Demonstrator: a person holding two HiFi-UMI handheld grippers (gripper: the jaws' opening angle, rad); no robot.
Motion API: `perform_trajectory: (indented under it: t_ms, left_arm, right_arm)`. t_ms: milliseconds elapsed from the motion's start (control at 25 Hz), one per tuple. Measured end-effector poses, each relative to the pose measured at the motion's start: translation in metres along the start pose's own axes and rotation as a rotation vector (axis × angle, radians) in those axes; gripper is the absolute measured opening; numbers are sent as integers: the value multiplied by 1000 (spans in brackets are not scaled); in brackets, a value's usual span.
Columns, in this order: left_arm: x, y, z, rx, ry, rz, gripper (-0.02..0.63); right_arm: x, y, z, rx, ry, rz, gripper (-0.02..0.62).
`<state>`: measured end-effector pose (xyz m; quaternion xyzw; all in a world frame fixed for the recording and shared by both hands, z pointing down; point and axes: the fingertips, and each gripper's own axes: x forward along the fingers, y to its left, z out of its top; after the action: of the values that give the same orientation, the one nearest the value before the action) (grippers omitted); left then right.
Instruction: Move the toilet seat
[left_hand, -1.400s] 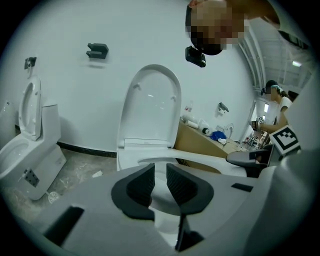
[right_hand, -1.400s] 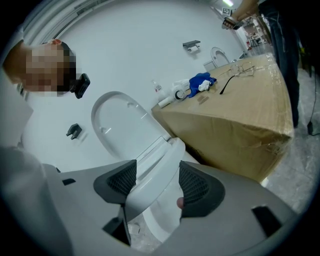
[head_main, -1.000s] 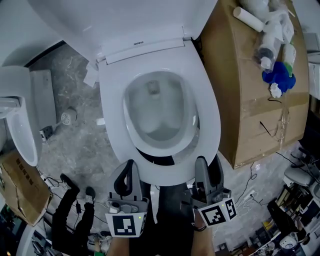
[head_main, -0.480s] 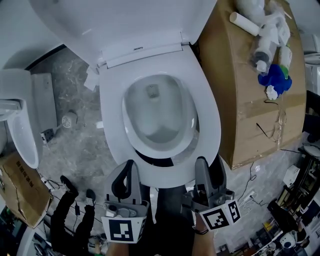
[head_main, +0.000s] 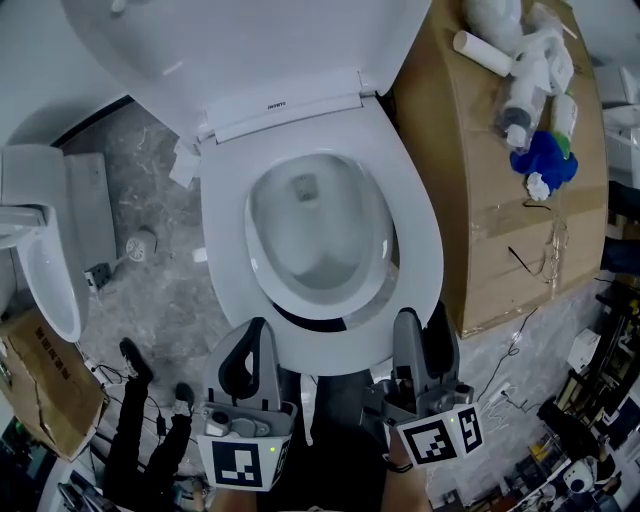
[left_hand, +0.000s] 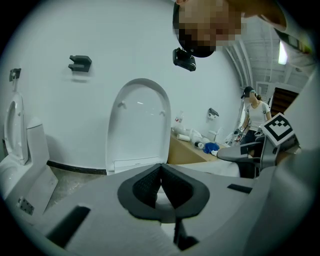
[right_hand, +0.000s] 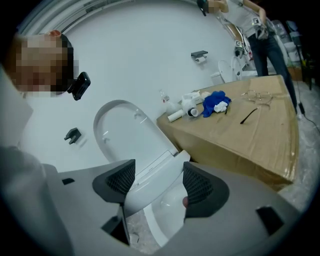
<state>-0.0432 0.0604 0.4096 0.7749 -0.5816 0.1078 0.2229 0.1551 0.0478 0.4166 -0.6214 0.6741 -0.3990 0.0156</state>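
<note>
The white toilet seat (head_main: 415, 220) lies down on the bowl, and the lid (head_main: 250, 40) stands raised behind it. My left gripper (head_main: 250, 350) is shut and empty at the seat's front left edge; in the left gripper view its pads (left_hand: 150, 185) meet in front of the upright lid (left_hand: 137, 125). My right gripper (head_main: 422, 335) is open at the seat's front right edge. In the right gripper view the seat's rim (right_hand: 150, 187) runs between the spread jaws of that gripper (right_hand: 159, 175), and the pads do not press on it.
A large cardboard box (head_main: 500, 200) stands right of the toilet with white tubes and a blue cloth (head_main: 545, 155) on top. Another toilet (head_main: 45, 250) and a small carton (head_main: 40, 380) are on the left. Cables lie on the floor. A person (left_hand: 257, 112) stands far right.
The head view has drifted slightly, so the toilet sits a little lower left in frame. Both grippers stay at the seat's front edge.
</note>
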Motion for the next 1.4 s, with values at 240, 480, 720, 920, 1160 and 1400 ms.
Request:
perform_trajectory:
  t_ms: [240, 480, 720, 920, 1160, 1400]
  left_arm:
    - [2, 2, 15, -6, -4, -7, 11]
    - [6, 6, 37, -14, -28, -19, 11]
    - [11, 10, 55, -12, -34, -31, 11]
    - [12, 15, 68, 2, -56, -12, 9]
    - [15, 21, 87, 5, -100, 15, 11]
    - [20, 26, 107, 15, -130, 9, 9]
  right_arm:
    - [2, 11, 15, -25, -24, -6, 284]
    - [4, 38, 37, -290, -88, 24, 246]
    - [10, 67, 49, -408, -110, 117, 143]
    - [16, 82, 58, -484, -96, 180, 115]
    - [23, 93, 72, -525, -71, 231, 42]
    - [33, 109, 87, -562, -87, 240, 25]
